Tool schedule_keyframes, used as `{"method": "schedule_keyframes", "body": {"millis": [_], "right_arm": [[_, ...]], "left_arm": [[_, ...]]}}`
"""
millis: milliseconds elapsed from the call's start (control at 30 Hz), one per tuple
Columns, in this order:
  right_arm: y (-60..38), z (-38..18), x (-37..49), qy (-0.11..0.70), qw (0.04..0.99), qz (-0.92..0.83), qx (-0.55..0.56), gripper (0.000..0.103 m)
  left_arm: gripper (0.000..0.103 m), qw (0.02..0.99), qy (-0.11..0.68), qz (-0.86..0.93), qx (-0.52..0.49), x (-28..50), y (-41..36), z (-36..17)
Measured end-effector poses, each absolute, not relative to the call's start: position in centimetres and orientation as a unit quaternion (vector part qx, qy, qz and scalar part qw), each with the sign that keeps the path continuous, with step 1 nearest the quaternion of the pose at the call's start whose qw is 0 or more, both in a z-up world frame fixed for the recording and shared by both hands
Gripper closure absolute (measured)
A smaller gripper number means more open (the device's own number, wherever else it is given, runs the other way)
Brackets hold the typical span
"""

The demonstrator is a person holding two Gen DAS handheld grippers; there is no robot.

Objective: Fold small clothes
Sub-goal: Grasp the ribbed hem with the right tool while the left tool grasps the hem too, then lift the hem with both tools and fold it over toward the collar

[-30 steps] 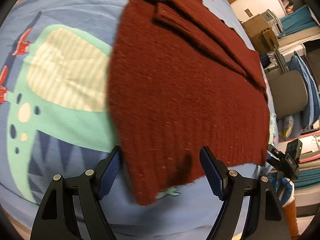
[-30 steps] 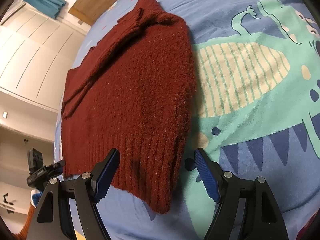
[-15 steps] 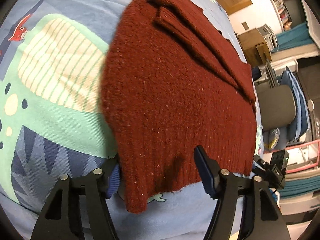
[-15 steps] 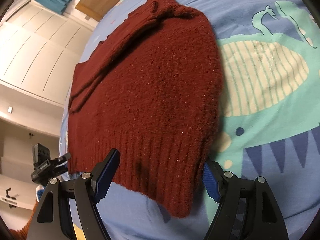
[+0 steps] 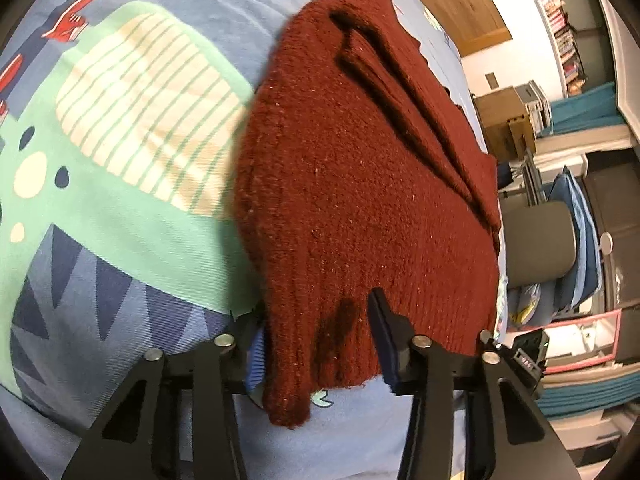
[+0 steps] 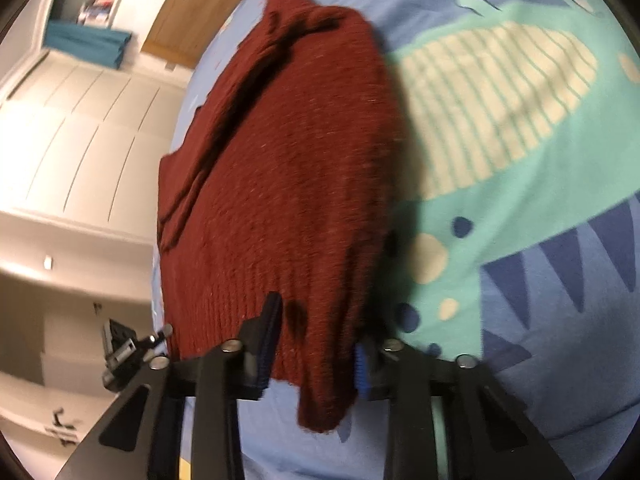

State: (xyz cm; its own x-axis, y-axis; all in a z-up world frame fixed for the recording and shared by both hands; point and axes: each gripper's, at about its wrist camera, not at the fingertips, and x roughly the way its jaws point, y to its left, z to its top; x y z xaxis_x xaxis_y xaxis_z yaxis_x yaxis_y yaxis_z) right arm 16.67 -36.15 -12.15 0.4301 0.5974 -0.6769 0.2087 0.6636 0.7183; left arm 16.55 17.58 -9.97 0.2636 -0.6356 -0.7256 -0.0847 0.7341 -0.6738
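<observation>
So I'm working over a bed (image 5: 120, 300) that's wearing a light blue cover with a big cartoon dinosaur printed on it: mint green body, cream belly with thin green stripes, navy triangle spikes, plus a few cream and navy dots. Some little red shapes are showing near the far left edge in my left view. Only 1 thing is lying directly on the cover, a dark red knit sweater (image 5: 360, 200), spread mostly flat with a sleeve folded across its back. Its ribbed hem is sitting at the near edge, and 1 side is overlapping the dinosaur's striped belly.
</observation>
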Motion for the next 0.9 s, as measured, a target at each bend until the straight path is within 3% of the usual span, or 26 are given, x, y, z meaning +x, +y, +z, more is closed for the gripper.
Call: {"method": "schedule_keyframes", "body": {"millis": [167,700,900], "right_arm": [[-35.7,-11.6,16.8,0.524,0.760,0.121,0.365,0.088],[-35.0,-10.7,17.6,0.521,0.768,0.130,0.349,0.093],[-35.8,-7.6,18.4,0.482,0.788,0.149,0.354,0.094]], "left_arm": [[0.084,0.724,0.583,-0.216,-0.300,16.1,17.0,-9.9],[0.095,0.746,0.564,-0.209,-0.285,16.3,16.6,-8.4],[0.095,0.762,0.535,-0.226,-0.286,17.4,16.5,-4.6]]}}
